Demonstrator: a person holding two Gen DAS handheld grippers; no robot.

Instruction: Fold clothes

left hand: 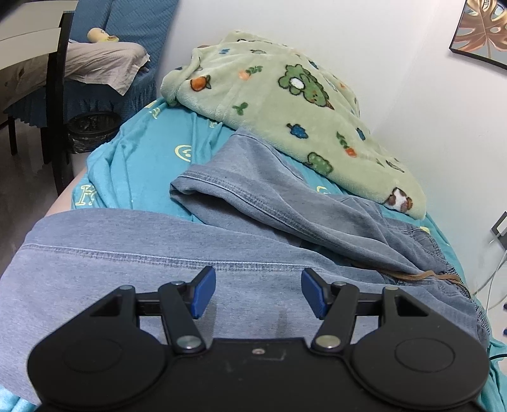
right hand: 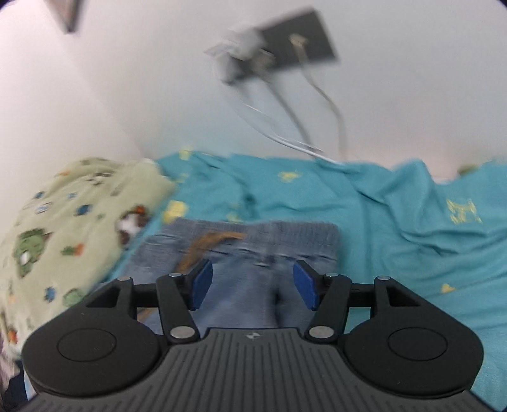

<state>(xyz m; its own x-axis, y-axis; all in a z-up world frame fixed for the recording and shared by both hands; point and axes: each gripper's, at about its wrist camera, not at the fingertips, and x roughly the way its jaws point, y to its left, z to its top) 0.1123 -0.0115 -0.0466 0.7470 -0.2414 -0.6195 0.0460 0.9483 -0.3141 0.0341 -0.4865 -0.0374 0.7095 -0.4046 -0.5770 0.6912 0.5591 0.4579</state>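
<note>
Denim trousers [left hand: 240, 202] lie rumpled, apparently part-folded; fleece blanket [left hand: 285, 95] at one o'clock unfolded. Left gripper [left hand: 258, 293] and right gripper [right hand: 250, 285] spread, empty.

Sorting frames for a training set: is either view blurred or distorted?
Left wrist view: sharp, jeans stitching crisp, fisheye bending the picture frame. Right wrist view: motion-smeared, the wall socket and waistband streaked, though the right claw stays crisp.
</note>
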